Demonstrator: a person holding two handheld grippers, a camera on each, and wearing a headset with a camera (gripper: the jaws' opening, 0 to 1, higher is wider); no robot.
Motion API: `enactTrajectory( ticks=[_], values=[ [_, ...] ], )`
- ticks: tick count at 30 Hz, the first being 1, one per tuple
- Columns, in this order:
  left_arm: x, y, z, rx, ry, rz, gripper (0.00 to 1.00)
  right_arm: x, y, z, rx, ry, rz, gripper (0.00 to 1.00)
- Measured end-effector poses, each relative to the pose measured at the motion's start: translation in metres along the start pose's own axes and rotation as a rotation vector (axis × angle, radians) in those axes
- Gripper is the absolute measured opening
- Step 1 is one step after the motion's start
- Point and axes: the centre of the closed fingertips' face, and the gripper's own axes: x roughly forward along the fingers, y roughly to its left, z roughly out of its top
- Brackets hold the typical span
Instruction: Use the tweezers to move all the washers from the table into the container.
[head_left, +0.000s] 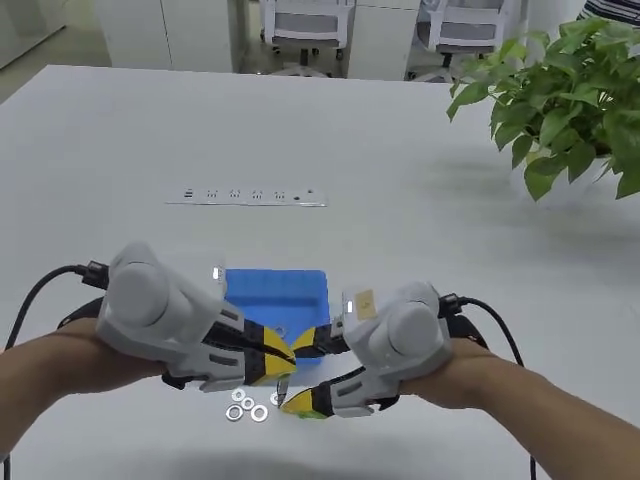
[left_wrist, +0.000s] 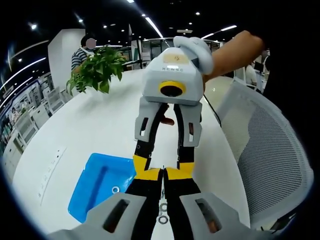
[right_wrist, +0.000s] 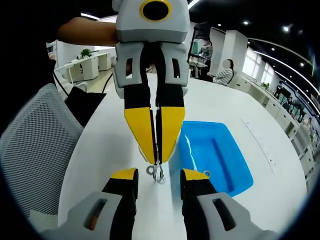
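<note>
While I'm looking down through the head view, the left hand-held gripper (head_left: 285, 352) and the right hand-held gripper (head_left: 305, 378) meet nose to nose over the near edge of the blue container (head_left: 275, 292). A little bunch of washers (head_left: 247, 405) sits on the white surface (head_left: 330, 130) just below them. That view can't settle the jaws for me, though.

The right gripper view does. There the left hand-held gripper comes down from the top with its yellow jaws pressed together on the tweezers (right_wrist: 158, 165). Their thin tip sits right at two of the washers, just beside the container. The right hand-held gripper has its jaws well apart, one on each side of that tip, and they touch nothing as far as I can tell.

Both gripper views also catch a lone washer (left_wrist: 115, 189) lying inside the container; from the head view I can't make it out. The left gripper view adds a mesh chair (left_wrist: 270, 150) at the surface's edge, and the head view has a plant (head_left: 570, 90) far right.
</note>
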Motion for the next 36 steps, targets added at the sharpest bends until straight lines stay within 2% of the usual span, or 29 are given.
enactTrajectory(
  ticks=[12, 21, 36],
  values=[
    [0.001, -0.001, 0.001, 0.005, 0.004, -0.006, 0.05, 0.010, 0.001, -0.002, -0.015, 0.016, 0.026, 0.23],
    [0.000, -0.001, 0.001, 0.007, 0.006, -0.003, 0.05, 0.012, 0.001, -0.003, -0.034, 0.029, 0.029, 0.11],
    [-0.002, 0.001, 0.002, 0.001, 0.012, 0.007, 0.06, 0.013, 0.001, -0.002, -0.044, 0.037, 0.030, 0.08]
  ],
)
